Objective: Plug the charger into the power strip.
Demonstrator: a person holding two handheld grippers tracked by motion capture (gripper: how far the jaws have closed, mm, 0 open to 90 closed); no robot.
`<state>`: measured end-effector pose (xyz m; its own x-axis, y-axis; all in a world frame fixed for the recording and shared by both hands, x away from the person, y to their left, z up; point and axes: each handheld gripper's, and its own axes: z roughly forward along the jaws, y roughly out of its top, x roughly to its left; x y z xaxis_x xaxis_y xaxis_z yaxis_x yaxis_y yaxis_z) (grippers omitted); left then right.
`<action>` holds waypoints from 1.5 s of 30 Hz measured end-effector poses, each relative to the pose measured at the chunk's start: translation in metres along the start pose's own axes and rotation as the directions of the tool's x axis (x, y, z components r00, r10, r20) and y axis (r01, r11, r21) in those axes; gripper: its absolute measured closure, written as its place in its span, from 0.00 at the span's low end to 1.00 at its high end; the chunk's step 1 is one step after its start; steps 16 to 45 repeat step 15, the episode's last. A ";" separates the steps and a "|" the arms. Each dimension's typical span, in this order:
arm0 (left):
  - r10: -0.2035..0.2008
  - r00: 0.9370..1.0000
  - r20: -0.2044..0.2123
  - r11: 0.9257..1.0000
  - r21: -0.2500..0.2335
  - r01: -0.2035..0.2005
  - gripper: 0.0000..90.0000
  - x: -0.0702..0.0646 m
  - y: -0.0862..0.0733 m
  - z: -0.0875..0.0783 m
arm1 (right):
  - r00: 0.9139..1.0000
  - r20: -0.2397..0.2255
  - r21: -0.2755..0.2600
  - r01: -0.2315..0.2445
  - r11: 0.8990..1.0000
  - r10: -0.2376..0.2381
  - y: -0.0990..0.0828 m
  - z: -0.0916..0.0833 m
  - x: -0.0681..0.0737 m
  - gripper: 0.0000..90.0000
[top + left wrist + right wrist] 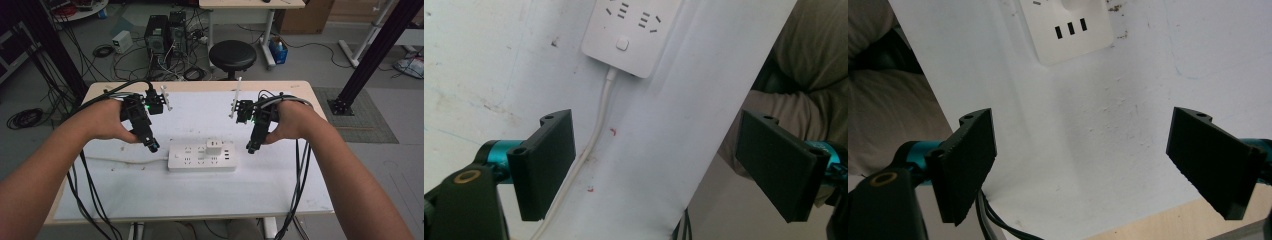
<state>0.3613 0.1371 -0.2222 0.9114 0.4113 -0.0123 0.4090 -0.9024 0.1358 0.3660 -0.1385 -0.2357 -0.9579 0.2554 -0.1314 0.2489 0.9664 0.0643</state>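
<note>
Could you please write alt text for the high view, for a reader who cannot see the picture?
A white power strip with a white plug adapter in it lies on a white table, between the left gripper and the right gripper, each held in one hand. Behind the table stand a black stool and computer towers.

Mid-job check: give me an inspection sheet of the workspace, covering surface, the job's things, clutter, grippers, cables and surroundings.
Surface: table covered by a white sheet with small marks and stains.
Job's things: white power strip lying flat mid-table, a white adapter plugged into it.
Clutter: nothing seen on the sheet besides the strip.
Grippers: left gripper open, nothing between the jaws, left of the strip; right gripper open and empty, right of it.
Cables: strip's white cord runs left off the table; black gripper cables hang over the front edge.
Surroundings: black stool, computer towers and loose floor cables beyond the table.
</note>
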 end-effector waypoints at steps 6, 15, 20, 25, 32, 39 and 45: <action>-0.003 1.000 -0.006 1.000 0.000 0.003 0.19 -0.003 0.002 -0.001 | 1.000 0.002 0.001 -0.005 1.000 0.005 -0.001 -0.001 0.002 0.14; 0.003 1.000 -0.016 1.000 0.000 -0.003 0.19 -0.005 0.002 -0.002 | 1.000 0.003 -0.004 -0.004 1.000 0.004 -0.002 -0.001 0.004 0.14; 0.003 1.000 -0.016 1.000 0.000 -0.003 0.19 -0.005 0.002 -0.002 | 1.000 0.003 -0.004 -0.004 1.000 0.004 -0.002 -0.001 0.004 0.14; 0.003 1.000 -0.016 1.000 0.000 -0.003 0.19 -0.005 0.002 -0.002 | 1.000 0.003 -0.004 -0.004 1.000 0.004 -0.002 -0.001 0.004 0.14; 0.003 1.000 -0.016 1.000 0.000 -0.003 0.19 -0.005 0.002 -0.002 | 1.000 0.003 -0.004 -0.004 1.000 0.004 -0.002 -0.001 0.004 0.14; 0.003 1.000 -0.016 1.000 0.000 -0.003 0.19 -0.005 0.002 -0.002 | 1.000 0.003 -0.004 -0.004 1.000 0.004 -0.002 -0.001 0.004 0.14; 0.003 1.000 -0.016 1.000 0.000 -0.003 0.19 -0.005 0.002 -0.002 | 1.000 0.003 -0.004 -0.004 1.000 0.004 -0.002 -0.001 0.004 0.14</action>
